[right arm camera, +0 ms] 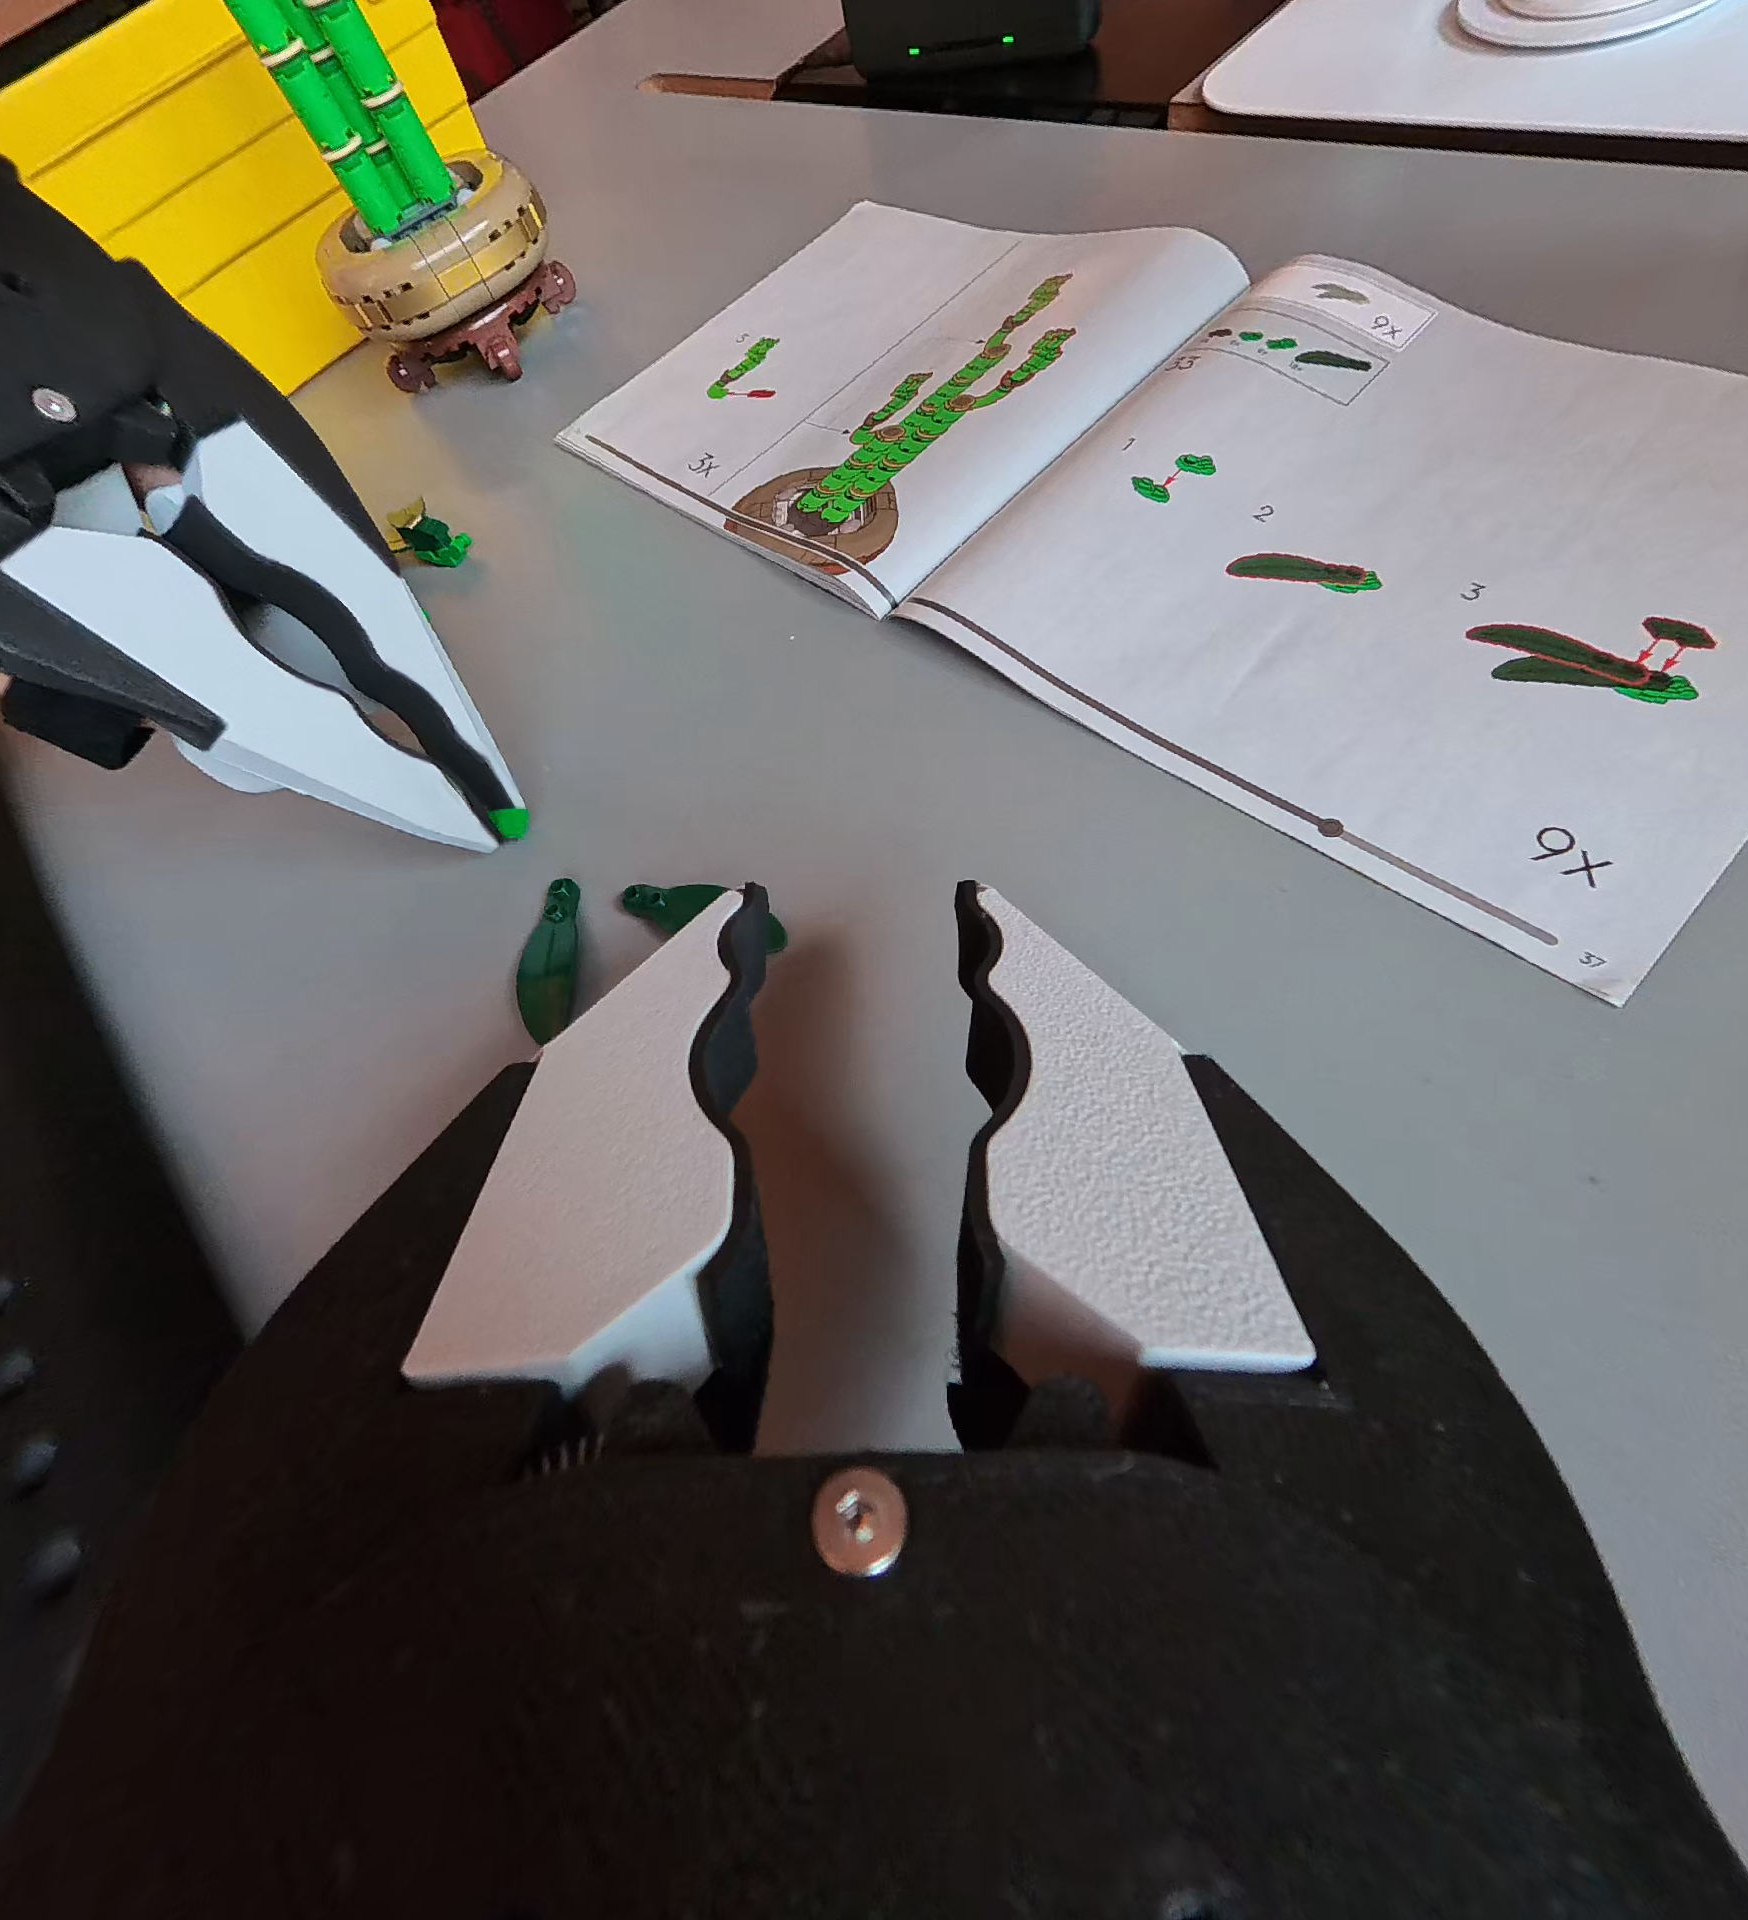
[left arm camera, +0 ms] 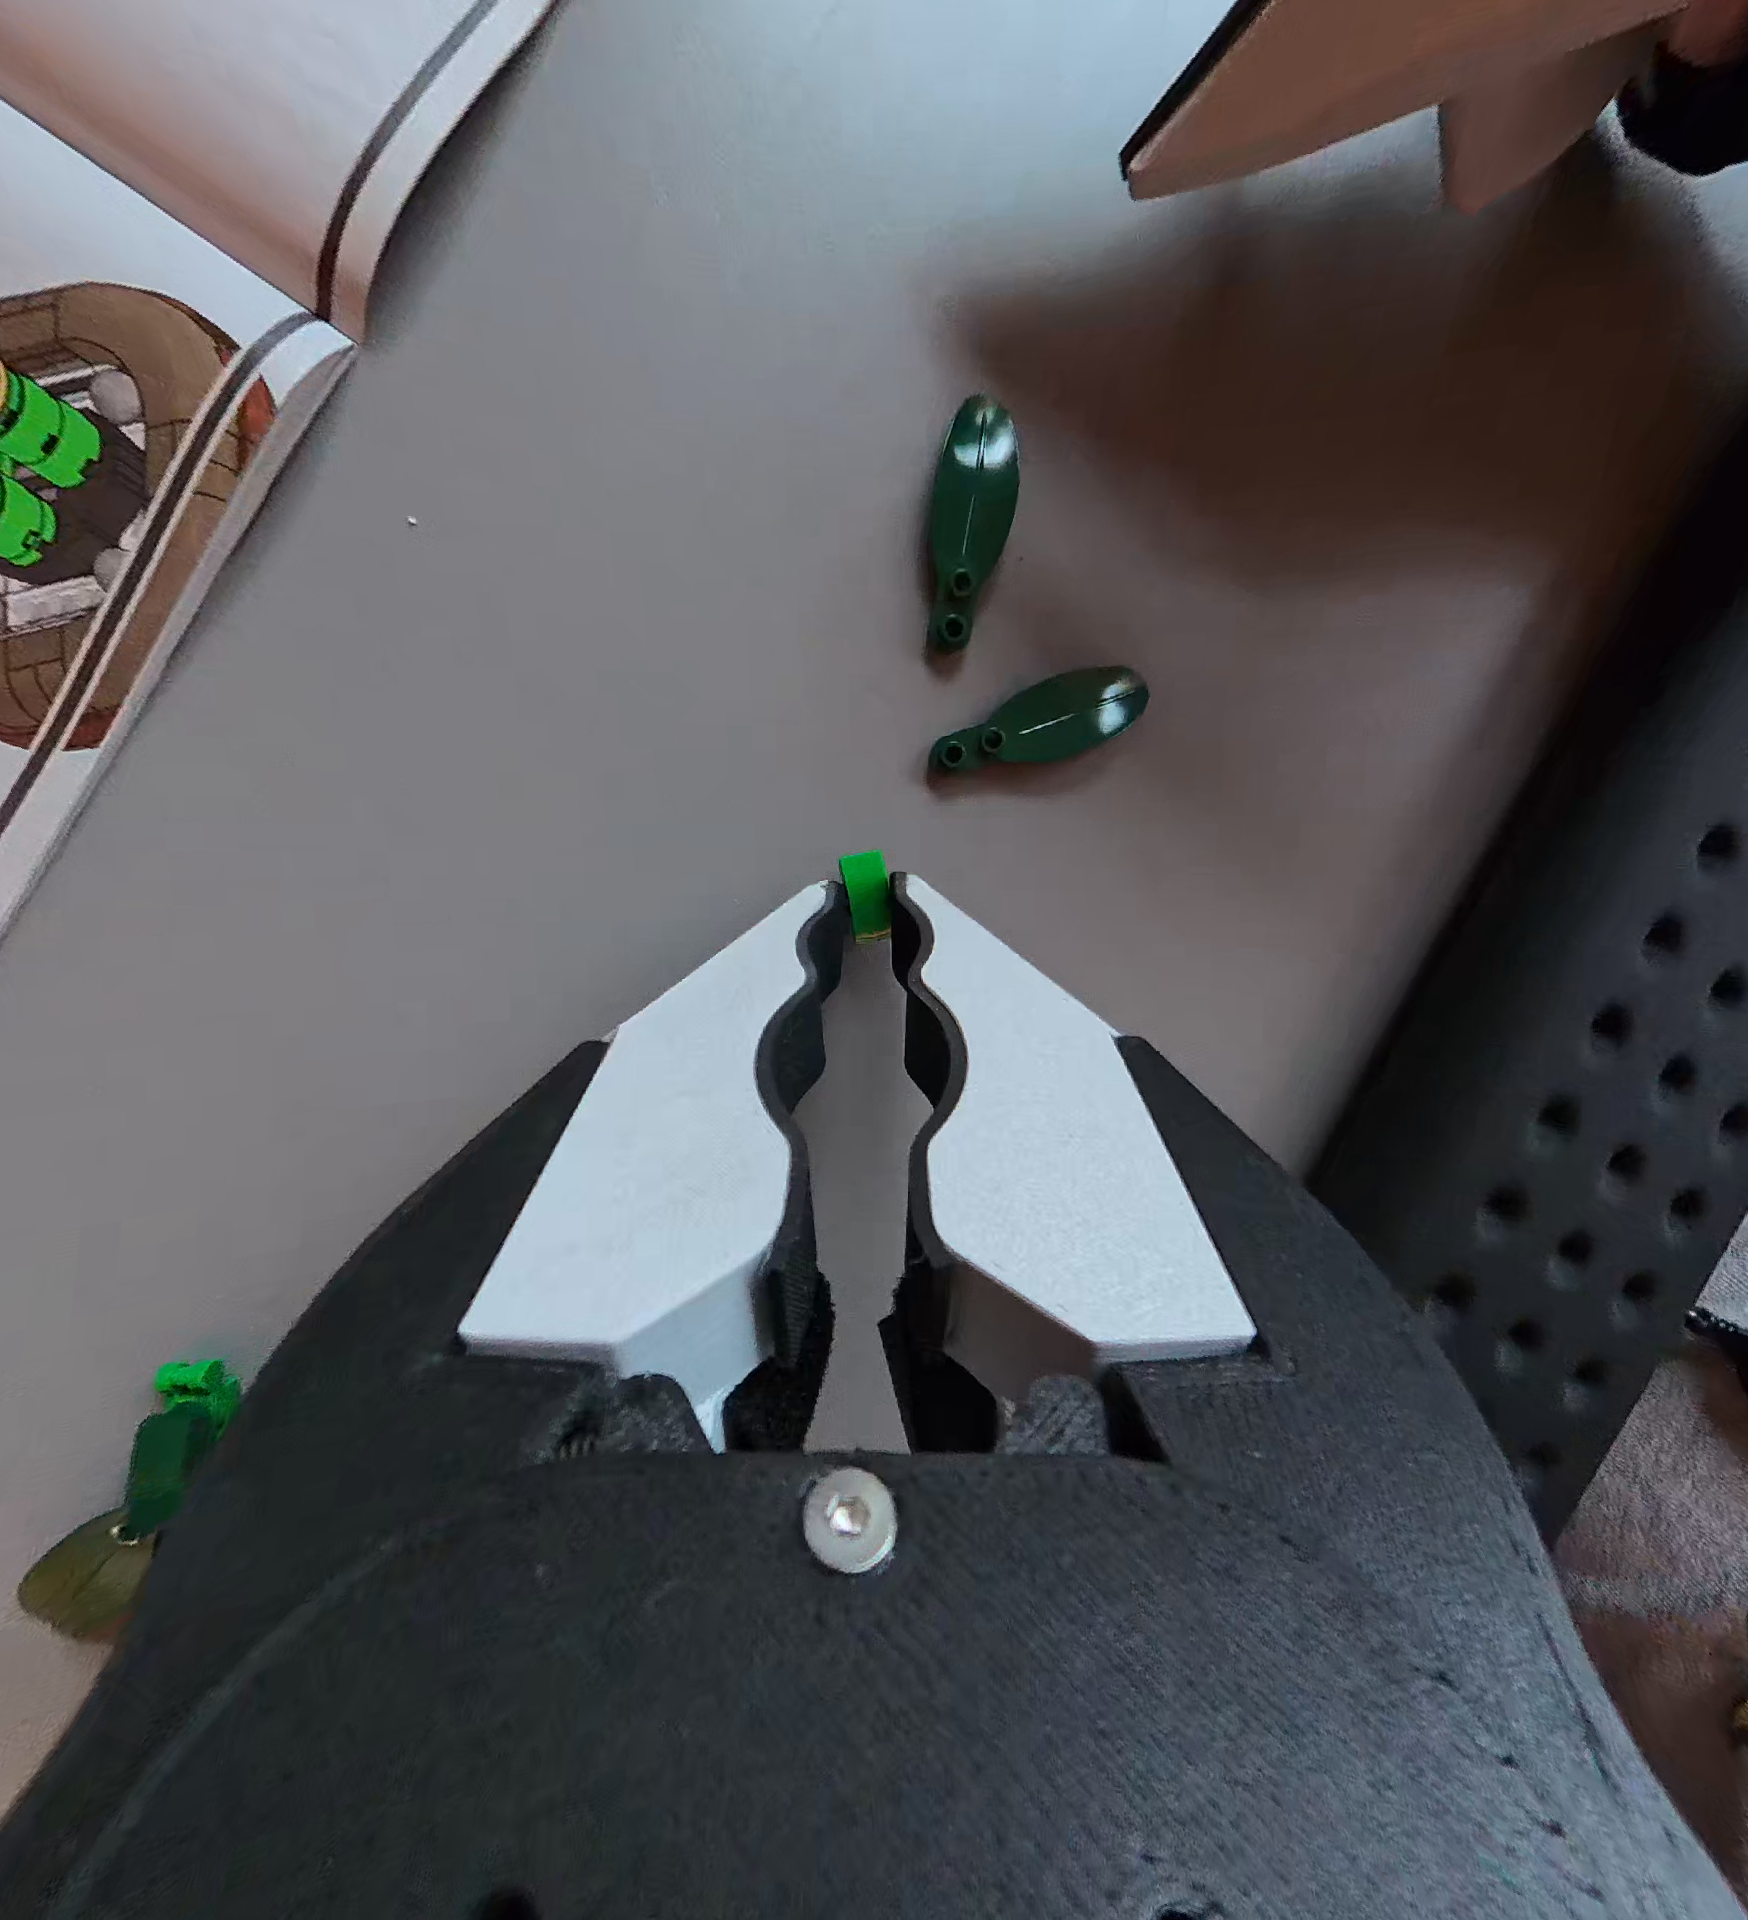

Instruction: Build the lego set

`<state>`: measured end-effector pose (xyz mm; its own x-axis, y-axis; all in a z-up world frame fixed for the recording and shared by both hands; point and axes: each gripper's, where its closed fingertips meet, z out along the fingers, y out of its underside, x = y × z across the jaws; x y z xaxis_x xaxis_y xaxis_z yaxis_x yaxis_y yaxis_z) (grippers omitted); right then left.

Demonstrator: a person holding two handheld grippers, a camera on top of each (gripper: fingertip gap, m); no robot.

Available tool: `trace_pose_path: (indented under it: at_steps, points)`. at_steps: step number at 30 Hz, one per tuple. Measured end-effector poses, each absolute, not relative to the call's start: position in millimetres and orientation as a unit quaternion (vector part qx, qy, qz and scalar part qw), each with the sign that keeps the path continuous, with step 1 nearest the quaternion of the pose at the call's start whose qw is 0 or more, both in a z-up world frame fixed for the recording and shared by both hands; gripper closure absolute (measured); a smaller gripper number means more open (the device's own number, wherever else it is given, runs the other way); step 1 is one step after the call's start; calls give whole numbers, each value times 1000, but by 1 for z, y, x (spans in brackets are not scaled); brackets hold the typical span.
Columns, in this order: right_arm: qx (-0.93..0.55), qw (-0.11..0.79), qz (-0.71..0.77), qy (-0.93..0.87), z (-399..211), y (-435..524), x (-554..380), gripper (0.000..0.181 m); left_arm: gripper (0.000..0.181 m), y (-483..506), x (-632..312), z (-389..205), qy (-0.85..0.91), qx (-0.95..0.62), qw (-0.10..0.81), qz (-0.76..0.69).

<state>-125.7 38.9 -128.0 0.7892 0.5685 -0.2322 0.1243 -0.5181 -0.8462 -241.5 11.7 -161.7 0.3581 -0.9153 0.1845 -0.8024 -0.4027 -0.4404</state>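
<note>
My left gripper (left arm camera: 863, 883) is shut on a small bright green piece (left arm camera: 864, 894), held at the fingertips just above the grey table (left arm camera: 589, 675). The same gripper (right arm camera: 501, 826) and green piece (right arm camera: 509, 823) show at the left of the right wrist view. Two dark green leaf pieces (left arm camera: 972, 520) (left arm camera: 1041, 719) lie on the table just beyond it; they also show in the right wrist view (right arm camera: 548, 966) (right arm camera: 678, 900), one partly hidden by my finger. My right gripper (right arm camera: 859, 894) is open and empty above the table, beside the leaves.
The open instruction booklet (right arm camera: 1265, 582) lies at the right, and shows in the left wrist view (left arm camera: 39, 499). The bamboo model in a tan pot (right arm camera: 434, 239) stands before a yellow box (right arm camera: 174, 177). Small green pieces (right arm camera: 428, 535) (left arm camera: 174, 1444) lie nearby. A black perforated mat (left arm camera: 1659, 987) borders the table.
</note>
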Motion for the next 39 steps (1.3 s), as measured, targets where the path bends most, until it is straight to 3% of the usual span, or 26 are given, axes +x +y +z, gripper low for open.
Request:
trace_pose_path:
  at_steps: [1, 7, 10, 13, 15, 18, 23, 25, 27, 32, 39]
  points:
    - [-834, 445, 251, -207, -128, 39, -126, 146, 175, 11, -241, -163, 529, -812, 135, -205]
    - [-835, 443, 253, -206, -128, 39, -126, 146, 174, 10, -240, -162, 526, -812, 130, -217]
    - [-835, 443, 253, -206, -128, 39, -125, 146, 157, 10, -238, -154, 518, -810, 138, -239]
    - [-834, 446, 255, -203, -127, 39, -125, 146, 155, 15, -240, -117, 488, -803, 181, -291]
    - [-833, 447, 257, -201, -126, 39, -125, 146, 154, 23, -251, -72, 457, -790, 243, -329]
    - [-833, 445, 259, -202, -127, 39, -125, 146, 153, 48, -300, 13, 387, -755, 405, -341]
    - [-834, 440, 256, -211, -129, 38, -128, 146, 156, 102, -487, 112, 164, -707, 658, -202]
    - [-835, 439, 254, -215, -130, 37, -130, 146, 151, 125, -559, 89, 96, -763, 617, -166]
    - [-837, 435, 252, -219, -132, 37, -131, 146, 136, 146, -610, 38, 49, -842, 512, -166]
    - [-844, 426, 244, -217, -138, 38, -129, 146, 158, 197, -679, -51, 22, -909, 398, -124]
    - [-849, 420, 259, -192, -141, 41, -123, 146, 168, 228, -715, -114, 207, -941, 259, 73]
